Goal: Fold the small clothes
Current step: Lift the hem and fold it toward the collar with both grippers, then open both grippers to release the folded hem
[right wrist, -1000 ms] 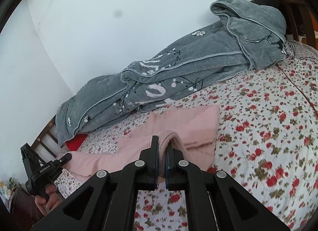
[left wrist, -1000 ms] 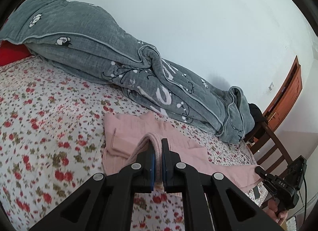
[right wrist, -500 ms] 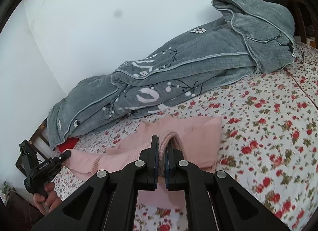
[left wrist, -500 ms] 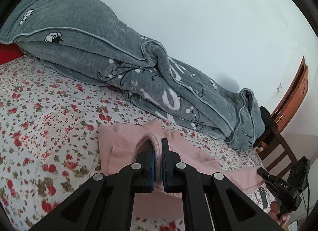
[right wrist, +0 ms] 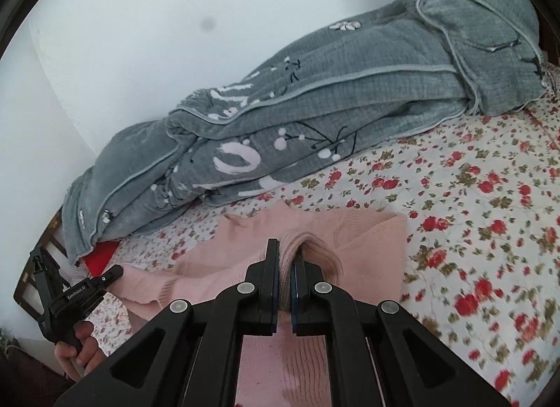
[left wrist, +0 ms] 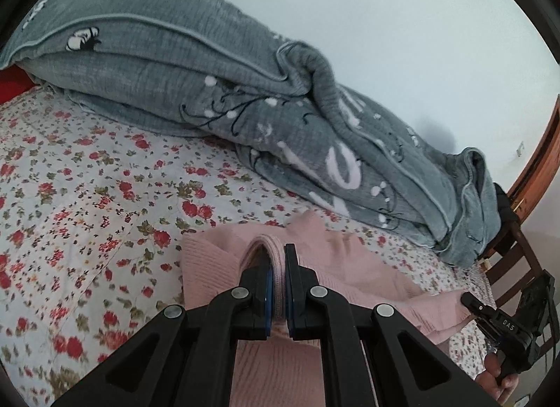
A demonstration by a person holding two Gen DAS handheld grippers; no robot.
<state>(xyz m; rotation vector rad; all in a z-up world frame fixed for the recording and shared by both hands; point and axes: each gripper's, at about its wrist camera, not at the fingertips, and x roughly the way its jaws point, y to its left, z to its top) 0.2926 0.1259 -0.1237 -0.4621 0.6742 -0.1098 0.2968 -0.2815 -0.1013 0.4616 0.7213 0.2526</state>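
Carried forward and lower over flowered bed sheet [left wrist: 87, 204]: pink ribbed knit garment [left wrist: 336, 260], folded edge clamped in left claw [left wrist: 276, 267] and right claw [right wrist: 287, 260]; fold nearly laid.

Both tongs, left [left wrist: 277, 268] and right [right wrist: 287, 263], point slightly downward, each clamped on pinched cloth.

grey quilt [left wrist: 217, 92] on floral bedsheet [left wrist: 70, 197]

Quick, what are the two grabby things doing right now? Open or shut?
Left hand-held gripper: shut on a fold of the pink sweater.
Right hand-held gripper: shut on another fold of the same sweater.
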